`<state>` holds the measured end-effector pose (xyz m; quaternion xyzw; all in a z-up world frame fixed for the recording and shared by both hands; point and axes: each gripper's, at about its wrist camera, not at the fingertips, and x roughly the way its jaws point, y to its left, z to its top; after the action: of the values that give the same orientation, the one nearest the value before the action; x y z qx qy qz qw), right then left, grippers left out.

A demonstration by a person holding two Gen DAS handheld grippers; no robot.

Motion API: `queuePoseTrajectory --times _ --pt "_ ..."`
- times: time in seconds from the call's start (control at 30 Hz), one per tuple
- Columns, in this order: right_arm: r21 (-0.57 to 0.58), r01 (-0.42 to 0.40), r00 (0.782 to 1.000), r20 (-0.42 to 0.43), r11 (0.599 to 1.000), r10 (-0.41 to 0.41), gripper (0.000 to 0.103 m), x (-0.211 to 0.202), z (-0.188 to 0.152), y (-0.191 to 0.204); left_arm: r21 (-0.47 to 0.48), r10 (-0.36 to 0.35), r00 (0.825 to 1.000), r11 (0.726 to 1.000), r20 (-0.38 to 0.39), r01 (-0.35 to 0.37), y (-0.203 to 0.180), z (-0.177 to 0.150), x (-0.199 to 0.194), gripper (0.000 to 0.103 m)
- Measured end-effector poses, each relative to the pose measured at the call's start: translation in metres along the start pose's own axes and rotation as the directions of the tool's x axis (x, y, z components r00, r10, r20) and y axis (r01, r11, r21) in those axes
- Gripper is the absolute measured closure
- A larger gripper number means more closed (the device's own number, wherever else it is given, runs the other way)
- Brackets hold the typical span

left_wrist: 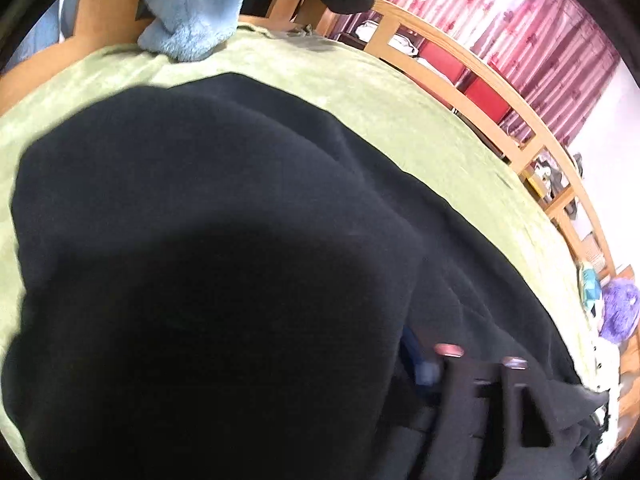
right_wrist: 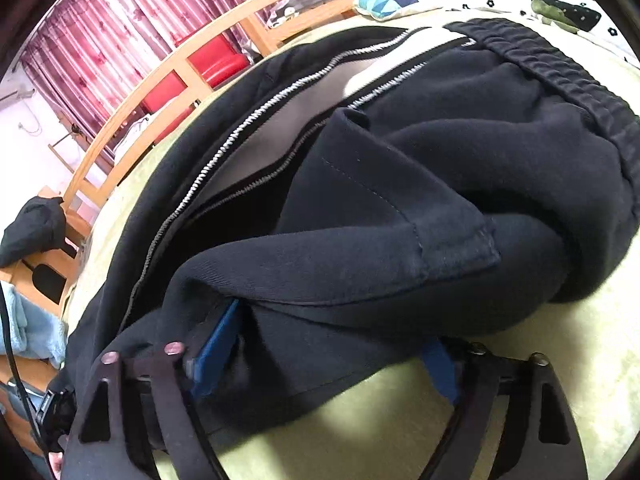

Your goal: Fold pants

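Spreading across most of the green-covered bed (right_wrist: 560, 380), the black fleece pants (right_wrist: 440, 160) lie in a loose heap, their elastic waistband (right_wrist: 560, 68) toward the far corner by the pillows and a zipped side seam (right_wrist: 248, 128) running along the edge nearest the wooden bed rail (right_wrist: 168, 64). They look thick, soft and limp, light enough to lift but sure to sag and slide on themselves, so I judge a hold on a hemmed edge or the ribbed waistband safer than a pinch of loose fleece. A folded hem flap (right_wrist: 452, 240) lies on top of the heap. The right gripper (right_wrist: 328, 350) has its blue pads either side of a bunched edge, seemingly pinching it. The left gripper (left_wrist: 400, 360) is smothered in black cloth; I cannot tell how its fingers stand.
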<state>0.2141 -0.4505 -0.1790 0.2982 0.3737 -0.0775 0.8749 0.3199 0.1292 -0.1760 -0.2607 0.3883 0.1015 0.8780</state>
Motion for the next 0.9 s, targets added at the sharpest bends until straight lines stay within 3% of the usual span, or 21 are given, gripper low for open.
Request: queuePoseTrajectory --times 0.07,0.2,0.27,0.4,0.57,0.77,0.9 --pt "-0.005 0.002 1.0 0.023 1.0 -0.002 0.073 -0.007 0.0 0.002 0.025 -0.022 1.0 0.999 -0.005 0.023 0.001 0.001 -0.007 0.076" --pt "0.007 -0.001 0.999 0.041 1.0 0.001 0.091 -0.027 0.0 -0.002 -0.006 -0.074 0.997 0.997 -0.016 0.074 0.01 0.005 -0.034 0.086" --pt "-0.027 0.027 0.997 0.073 0.999 -0.025 0.094 -0.047 -0.004 0.001 -0.017 -0.095 0.996 0.995 -0.001 0.095 0.014 0.003 -0.057 0.087" --pt "-0.014 -0.028 0.997 0.07 0.999 0.029 0.094 -0.089 -0.013 -0.01 0.005 -0.115 0.993 0.993 -0.003 0.115 0.021 -0.014 -0.1 0.087" --pt "-0.013 -0.029 0.995 0.095 1.0 0.03 0.094 -0.145 -0.027 -0.023 0.015 -0.137 0.99 0.99 -0.027 0.138 0.04 -0.039 -0.155 0.087" --pt "-0.056 -0.004 0.997 0.076 0.998 0.009 0.095 -0.223 -0.073 -0.061 0.039 -0.146 0.986 0.988 -0.08 0.149 0.071 -0.092 -0.203 0.087" --pt "-0.037 0.008 0.999 0.039 0.999 -0.007 0.094 -0.25 -0.104 -0.091 0.049 -0.154 0.982 0.986 -0.109 0.16 0.083 -0.121 -0.214 0.087"
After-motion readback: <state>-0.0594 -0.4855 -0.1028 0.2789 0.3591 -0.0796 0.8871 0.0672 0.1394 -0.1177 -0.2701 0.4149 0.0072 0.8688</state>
